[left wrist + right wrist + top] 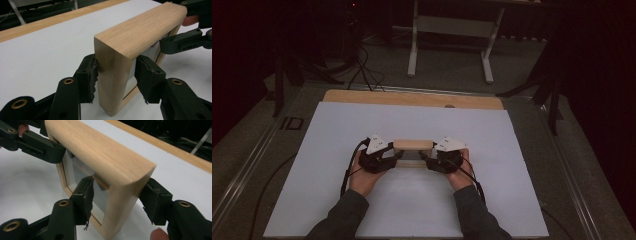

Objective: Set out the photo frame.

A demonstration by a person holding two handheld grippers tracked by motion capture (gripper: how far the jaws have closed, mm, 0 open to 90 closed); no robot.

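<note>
A wooden frame (413, 145) stands upright on edge near the centre of the white sheet (337, 140) covering the table, w/ a strip of bare wooden tabletop (412, 98) showing at 12 o'clock beyond the sheet. Left gripper (384, 156) sits at the frame's 9 o'clock end, right gripper (432, 158) at its 3 o'clock end, each held in a hand coming in from 6 o'clock; sleeves are dark grey. In the left gripper view the left gripper (115, 75) is clamped on the frame's (140, 30) near upright side: one pad presses the outer face, the other sits inside the opening against the inner edge, by a grey panel. The other tool's jaw shows at 2 o'clock, on the frame's far end. In the right gripper view the right gripper (120, 198) is likewise clenched on its end of the frame (100, 152), one pad inside the opening at 8 o'clock, the other on the outer face at 4 o'clock; a glassy grey pane fills the opening. A fingertip (158, 235) shows at 5 o'clock. Frame's bottom edge looks to be on or just above the sheet; can't tell which. White table legs (414, 45) stand on the floor at 12 o'clock, well apart.
</note>
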